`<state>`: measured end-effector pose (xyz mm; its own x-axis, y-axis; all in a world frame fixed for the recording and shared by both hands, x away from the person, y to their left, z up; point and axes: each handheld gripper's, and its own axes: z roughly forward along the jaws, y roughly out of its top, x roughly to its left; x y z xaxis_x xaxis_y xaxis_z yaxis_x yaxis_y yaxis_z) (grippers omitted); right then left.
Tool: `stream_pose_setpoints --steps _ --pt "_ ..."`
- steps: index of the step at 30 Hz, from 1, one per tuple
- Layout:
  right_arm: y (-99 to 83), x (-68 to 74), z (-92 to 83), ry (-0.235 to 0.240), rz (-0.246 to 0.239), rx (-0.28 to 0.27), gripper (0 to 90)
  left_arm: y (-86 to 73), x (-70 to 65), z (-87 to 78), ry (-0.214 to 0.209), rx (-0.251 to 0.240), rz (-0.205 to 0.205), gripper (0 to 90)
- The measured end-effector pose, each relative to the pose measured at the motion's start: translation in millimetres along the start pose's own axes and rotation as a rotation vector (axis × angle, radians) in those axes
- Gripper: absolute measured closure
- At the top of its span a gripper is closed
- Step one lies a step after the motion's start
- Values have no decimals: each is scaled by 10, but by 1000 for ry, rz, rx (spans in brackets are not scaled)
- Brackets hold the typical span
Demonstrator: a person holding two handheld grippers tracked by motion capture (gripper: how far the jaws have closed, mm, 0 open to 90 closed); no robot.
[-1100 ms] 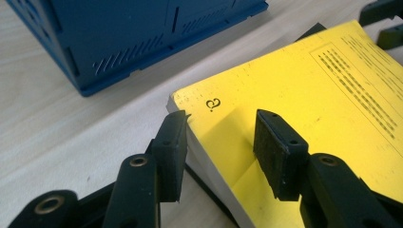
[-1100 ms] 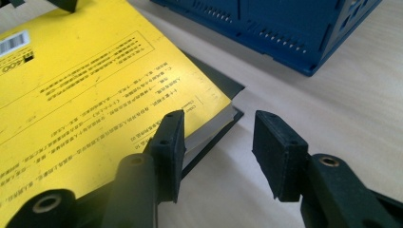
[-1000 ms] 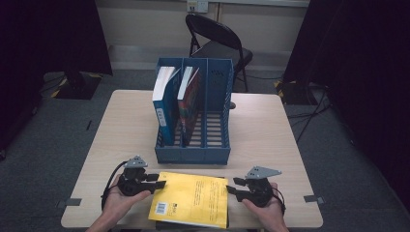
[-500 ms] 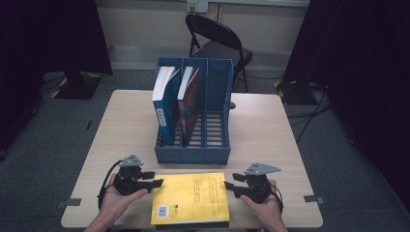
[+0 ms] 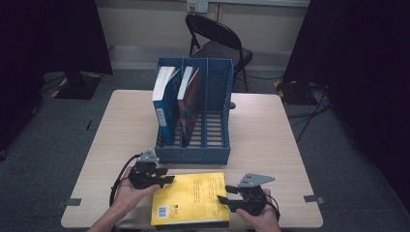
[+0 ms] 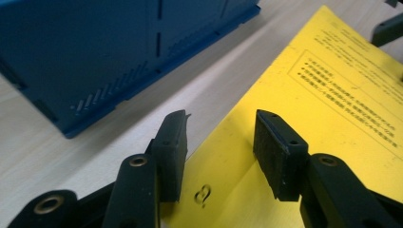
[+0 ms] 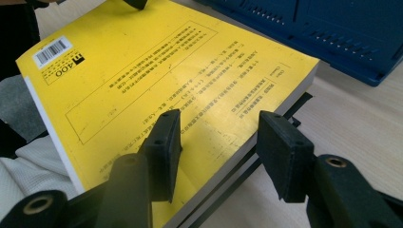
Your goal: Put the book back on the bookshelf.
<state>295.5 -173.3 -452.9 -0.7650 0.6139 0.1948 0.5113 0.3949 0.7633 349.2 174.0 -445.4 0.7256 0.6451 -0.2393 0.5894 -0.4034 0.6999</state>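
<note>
Two books already stand in the blue file rack [image 5: 193,113], left two slots; the right slot is free. The yellow book [image 5: 191,198] lies flat, not lifted, between the left gripper [image 5: 164,176] and right gripper [image 5: 225,200]. Jaws on both are parted, straddling opposite edges, clamping nothing; the left's were just closing. The right gripper view shows the page edge and barcode; the high view shows the slots.
</note>
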Motion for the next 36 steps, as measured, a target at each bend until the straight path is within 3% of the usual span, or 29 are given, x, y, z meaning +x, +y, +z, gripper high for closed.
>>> stream_pose_setpoints --steps 4,11,15,19,26,34,36 --pt "51 -20 49 10 -10 12 520 -32 -34 16 -44 -5 -5 562" --pt "154 -69 174 23 -26 5 539 -69 -67 -5 -52 -4 -4 574" --pt "231 -77 258 4 -42 0 543 -72 -72 -11 -61 2 3 580" --pt "280 -49 308 -29 -56 -10 546 -76 -104 -23 -43 2 20 587" --pt "142 32 156 21 -21 -11 404 -76 -90 -20 -48 2 9 590" --pt "-127 160 -29 46 -4 2 356 -20 -118 42 -48 5 9 591" --pt "-154 199 -35 56 -20 9 348 2 -136 72 -47 2 10 589"
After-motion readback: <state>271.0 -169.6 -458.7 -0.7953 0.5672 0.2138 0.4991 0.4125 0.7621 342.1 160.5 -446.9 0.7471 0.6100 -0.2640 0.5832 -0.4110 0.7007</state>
